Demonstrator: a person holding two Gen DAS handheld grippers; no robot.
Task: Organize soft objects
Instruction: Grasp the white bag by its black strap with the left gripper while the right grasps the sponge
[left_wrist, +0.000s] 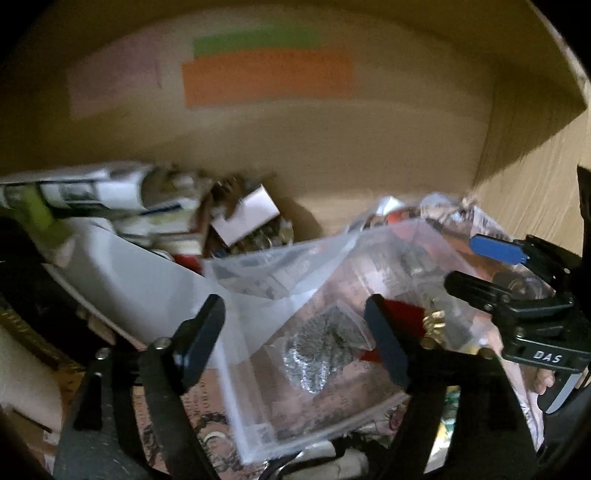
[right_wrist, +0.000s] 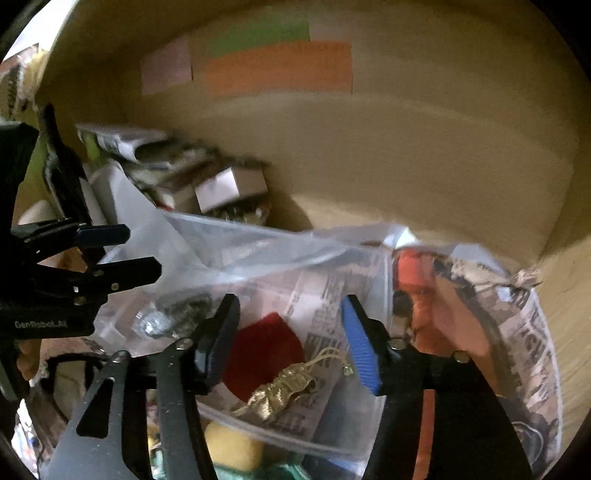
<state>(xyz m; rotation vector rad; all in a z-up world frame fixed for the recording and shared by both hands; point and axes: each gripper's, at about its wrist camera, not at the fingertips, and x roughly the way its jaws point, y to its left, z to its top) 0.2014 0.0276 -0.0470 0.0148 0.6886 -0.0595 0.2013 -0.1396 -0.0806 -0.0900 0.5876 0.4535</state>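
Note:
Inside a cardboard box (left_wrist: 332, 147), a clear plastic zip bag (left_wrist: 314, 295) lies on top of a pile. It holds a silvery mesh pad (left_wrist: 321, 350), a red cloth piece (right_wrist: 262, 350) and gold ribbon (right_wrist: 284, 391). My left gripper (left_wrist: 295, 332) is open just above the bag, fingers either side of the mesh pad. My right gripper (right_wrist: 291, 339) is open over the same bag (right_wrist: 295, 288), fingers either side of the red cloth. Each gripper shows in the other's view: the right one (left_wrist: 476, 266), the left one (right_wrist: 140, 251).
Crumpled newspaper (right_wrist: 524, 332) wraps an orange object (right_wrist: 417, 280) at the right. Small cartons and a grey box (right_wrist: 229, 188) are piled at the back left. A white plastic sheet (left_wrist: 129, 280) lies left. Coloured labels (left_wrist: 266, 77) are on the box's far wall.

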